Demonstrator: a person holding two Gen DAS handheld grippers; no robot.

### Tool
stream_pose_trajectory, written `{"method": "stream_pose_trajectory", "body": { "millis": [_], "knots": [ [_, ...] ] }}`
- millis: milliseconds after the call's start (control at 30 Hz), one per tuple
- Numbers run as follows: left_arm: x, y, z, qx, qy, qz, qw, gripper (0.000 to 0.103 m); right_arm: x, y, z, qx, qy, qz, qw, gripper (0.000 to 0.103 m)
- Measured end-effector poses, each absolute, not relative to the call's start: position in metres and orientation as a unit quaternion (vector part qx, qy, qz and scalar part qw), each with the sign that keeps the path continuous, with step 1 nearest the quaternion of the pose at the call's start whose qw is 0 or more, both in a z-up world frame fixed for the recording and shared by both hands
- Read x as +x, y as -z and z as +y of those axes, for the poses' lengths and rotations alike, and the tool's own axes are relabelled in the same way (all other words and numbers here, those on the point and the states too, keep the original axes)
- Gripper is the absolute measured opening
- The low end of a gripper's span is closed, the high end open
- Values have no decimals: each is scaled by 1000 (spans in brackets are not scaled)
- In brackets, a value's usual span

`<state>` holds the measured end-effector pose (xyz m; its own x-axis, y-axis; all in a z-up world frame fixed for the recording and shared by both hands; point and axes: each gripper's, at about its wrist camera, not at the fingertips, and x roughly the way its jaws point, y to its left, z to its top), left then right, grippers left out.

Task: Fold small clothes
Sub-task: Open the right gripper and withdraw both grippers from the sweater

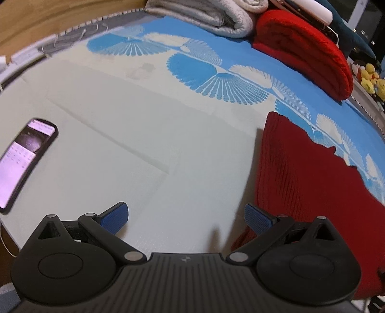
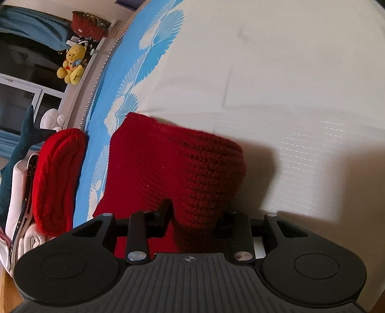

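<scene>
A dark red knitted garment [image 2: 173, 156] lies on the white and blue bed sheet [image 2: 288, 84], part of it bunched up in a raised fold. My right gripper [image 2: 197, 216] is shut on the near end of that fold; the knit fills the narrow gap and hides the right fingertip. In the left wrist view the same garment [image 1: 300, 180] lies flat at the right. My left gripper [image 1: 186, 216] hovers wide open over bare white sheet [image 1: 144, 120] just left of the garment's edge, with nothing between its blue pads.
A lit phone [image 1: 24, 161] lies on the sheet at the left. A folded bright red blanket [image 1: 308, 48] and a folded grey towel [image 1: 204, 16] sit at the bed's far side. Yellow plush toys [image 2: 72, 65] stand on a ledge beyond the bed edge.
</scene>
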<state>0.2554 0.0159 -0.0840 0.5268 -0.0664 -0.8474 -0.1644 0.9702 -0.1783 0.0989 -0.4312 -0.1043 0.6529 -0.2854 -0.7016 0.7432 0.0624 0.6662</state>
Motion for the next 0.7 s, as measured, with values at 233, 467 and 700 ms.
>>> {"method": "stream_pose_trajectory", "body": {
  "millis": [233, 467, 700],
  "knots": [
    [263, 78, 45, -172, -57, 482, 857, 103, 144, 28, -385, 385, 359, 210, 824, 16],
    [260, 77, 59, -183, -65, 482, 854, 103, 224, -14, -233, 32, 228, 220, 948, 16],
    [257, 77, 69, -195, -73, 481, 852, 103, 221, 50, -85, -251, -44, 267, 930, 16]
  ]
}}
